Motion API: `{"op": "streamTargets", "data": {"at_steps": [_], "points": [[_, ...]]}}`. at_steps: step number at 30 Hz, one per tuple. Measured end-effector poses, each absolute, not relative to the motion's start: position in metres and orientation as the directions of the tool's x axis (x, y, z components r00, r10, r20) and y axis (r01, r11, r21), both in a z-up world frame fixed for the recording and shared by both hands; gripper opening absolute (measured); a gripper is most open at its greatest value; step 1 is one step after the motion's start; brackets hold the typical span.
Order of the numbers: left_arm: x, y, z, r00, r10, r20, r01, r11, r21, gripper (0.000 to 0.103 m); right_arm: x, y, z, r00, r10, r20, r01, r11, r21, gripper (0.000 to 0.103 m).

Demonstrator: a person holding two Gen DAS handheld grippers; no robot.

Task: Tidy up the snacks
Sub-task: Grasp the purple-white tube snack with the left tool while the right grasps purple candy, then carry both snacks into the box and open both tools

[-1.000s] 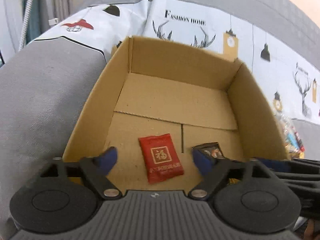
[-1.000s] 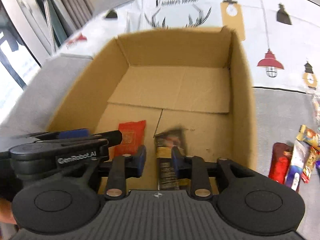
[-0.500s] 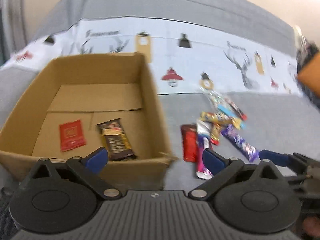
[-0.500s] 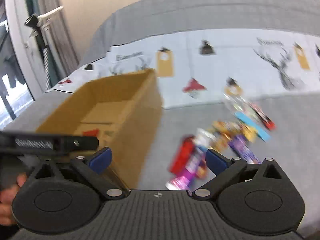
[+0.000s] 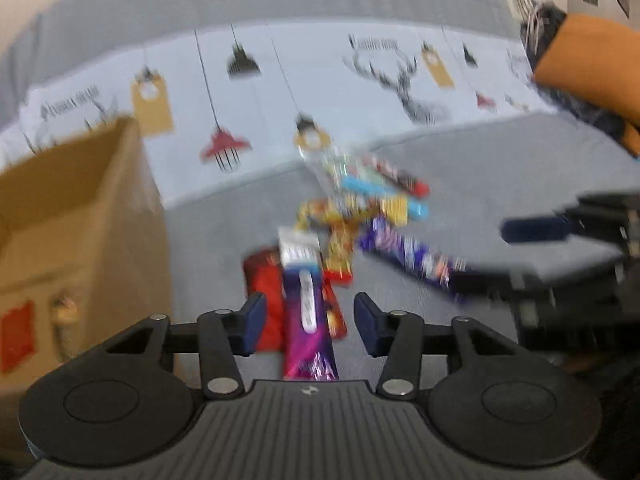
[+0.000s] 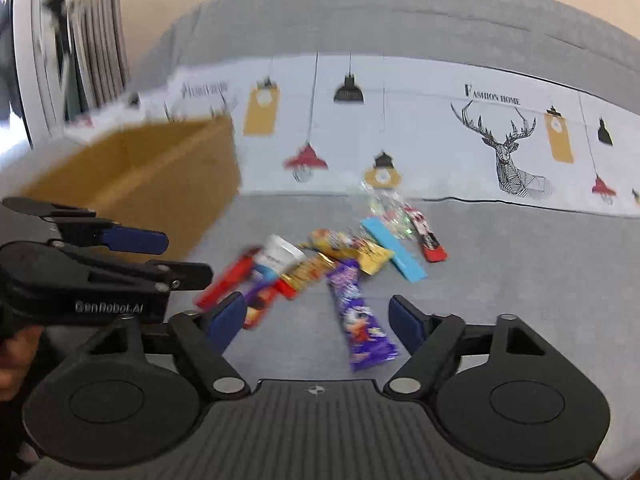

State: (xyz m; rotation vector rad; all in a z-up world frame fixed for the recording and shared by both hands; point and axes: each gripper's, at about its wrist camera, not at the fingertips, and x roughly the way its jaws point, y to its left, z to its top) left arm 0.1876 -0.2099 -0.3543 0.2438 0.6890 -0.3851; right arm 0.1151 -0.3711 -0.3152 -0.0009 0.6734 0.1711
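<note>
Grey sofa bears seemingly loose snacks.

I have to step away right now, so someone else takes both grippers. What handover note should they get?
Left gripper: open, empty, lined up over the magenta snack bar at the near edge of the pile.
Right gripper: open, empty, framing the purple snack packet.
Cardboard box sits left of the pile on the grey sofa.
Done: a red packet and one more snack lie in the box.
Left: the rest of the snack pile, one piece at a time.
</note>
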Motion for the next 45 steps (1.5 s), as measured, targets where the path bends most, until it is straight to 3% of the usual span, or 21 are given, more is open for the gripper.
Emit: {"op": "streamTargets", "data": {"at_steps": [2, 6, 8, 14, 16, 18, 23, 27, 30, 34, 36, 37, 38, 39, 41, 45], "points": [[0.197, -0.207, -0.378, 0.669, -0.25, -0.7, 0.42, 0.904, 0.079, 0.052, 0.132, -0.371, -0.33, 0.734, 0.144, -0.664, -0.137, 0.989, 0.063, 0.05], [0.205, -0.199, -0.398, 0.654, -0.269, -0.707, 0.423, 0.905, 0.047, 0.05, 0.153, -0.356, -0.346, 0.709, 0.117, -0.695, -0.167, 0.986, -0.004, 0.05], [0.206, -0.203, -0.397, 0.654, -0.285, -0.701, 0.45, 0.891, 0.057, 0.037, 0.16, -0.349, -0.351, 0.708, 0.099, -0.699, -0.18, 0.983, -0.044, 0.05], [0.21, -0.195, -0.392, 0.616, -0.299, -0.729, 0.416, 0.909, -0.021, 0.032, 0.183, -0.352, -0.369, 0.687, 0.013, -0.726, -0.106, 0.991, -0.083, 0.05], [0.213, -0.186, -0.385, 0.572, -0.311, -0.759, 0.383, 0.919, -0.088, 0.032, 0.179, -0.35, -0.369, 0.68, 0.005, -0.733, -0.105, 0.99, -0.091, 0.04], [0.21, -0.178, -0.38, 0.525, -0.32, -0.789, 0.366, 0.922, -0.13, 0.032, 0.17, -0.349, -0.366, 0.661, 0.008, -0.751, -0.1, 0.992, -0.078, 0.019], [0.21, -0.179, -0.38, 0.507, -0.312, -0.803, 0.369, 0.921, -0.125, 0.035, 0.137, -0.35, -0.358, 0.632, 0.084, -0.77, -0.1, 0.995, 0.026, 0.015], [0.219, -0.197, -0.382, 0.574, -0.257, -0.777, 0.378, 0.925, -0.027, 0.049, 0.137, -0.352, -0.355, 0.642, 0.114, -0.758, -0.078, 0.993, 0.083, 0.017], [0.223, -0.203, -0.39, 0.613, -0.236, -0.754, 0.399, 0.916, 0.038, 0.049, 0.146, -0.352, -0.354, 0.666, 0.095, -0.74, -0.08, 0.995, 0.055, 0.022], [0.227, -0.203, -0.389, 0.605, -0.268, -0.75, 0.415, 0.91, 0.01, 0.027, 0.168, -0.353, -0.367, 0.627, 0.091, -0.774, -0.109, 0.994, 0.028, 0.037], [0.229, -0.199, -0.385, 0.574, -0.289, -0.766, 0.399, 0.916, -0.047, 0.024, 0.17, -0.353, -0.367, 0.63, 0.091, -0.771, -0.112, 0.993, 0.027, 0.038], [0.229, -0.196, -0.381, 0.561, -0.305, -0.77, 0.389, 0.918, -0.08, 0.024, 0.17, -0.352, -0.367, 0.626, 0.092, -0.775, -0.117, 0.993, 0.023, 0.035], [0.229, -0.194, -0.377, 0.556, -0.315, -0.769, 0.383, 0.918, -0.1, 0.024, 0.17, -0.351, -0.365, 0.617, 0.108, -0.78, -0.126, 0.991, 0.037, 0.02], [0.227, -0.192, -0.372, 0.557, -0.323, -0.765, 0.383, 0.917, -0.108, 0.024, 0.169, -0.353, -0.362, 0.603, 0.136, -0.786, -0.116, 0.99, 0.082, 0.016], [0.222, -0.188, -0.359, 0.568, -0.336, -0.751, 0.389, 0.914, -0.115, 0.024, 0.164, -0.355, -0.356, 0.593, 0.194, -0.782, -0.1, 0.981, 0.167, 0.016], [0.204, -0.172, -0.327, 0.601, -0.382, -0.702, 0.409, 0.902, -0.14, 0.024, 0.139, -0.343, -0.329, 0.64, 0.215, -0.738, -0.094, 0.975, 0.203, 0.016]]}}
